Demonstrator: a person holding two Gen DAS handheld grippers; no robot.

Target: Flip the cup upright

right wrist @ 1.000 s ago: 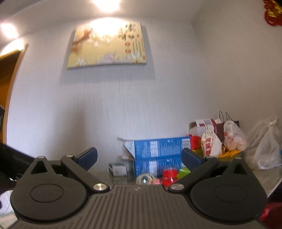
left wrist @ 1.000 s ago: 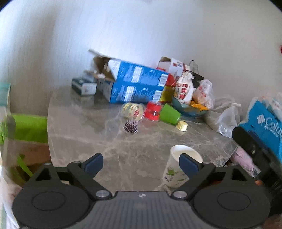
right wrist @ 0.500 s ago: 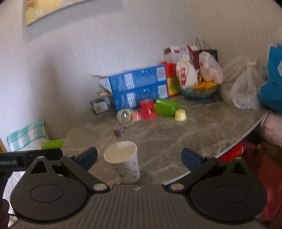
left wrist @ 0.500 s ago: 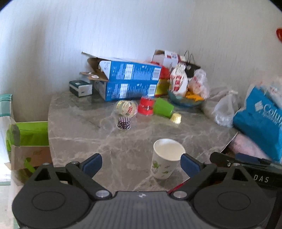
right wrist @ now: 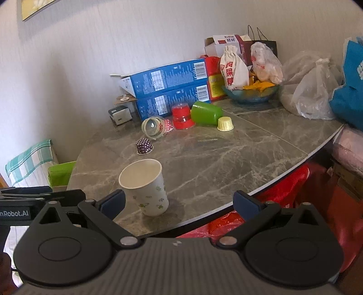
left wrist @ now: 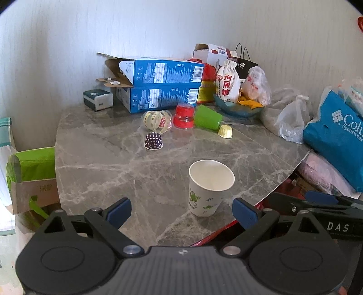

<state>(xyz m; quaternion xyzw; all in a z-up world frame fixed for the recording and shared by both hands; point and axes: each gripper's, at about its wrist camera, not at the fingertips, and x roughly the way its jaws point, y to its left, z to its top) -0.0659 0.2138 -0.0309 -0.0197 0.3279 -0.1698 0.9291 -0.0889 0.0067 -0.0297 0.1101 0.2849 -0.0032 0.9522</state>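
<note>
Wall picture (right wrist: 37, 8): right view only.

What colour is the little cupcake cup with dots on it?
The cupcake cup is dark purple with white dots, seen best in the left wrist view.

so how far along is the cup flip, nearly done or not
It looks done: the white paper cup stands upright, mouth up, near the marble table's front edge. Nothing is in hand: the left claw and right claw are both open and clear of it. Other cups further back lie tipped, like the green cup.
</note>
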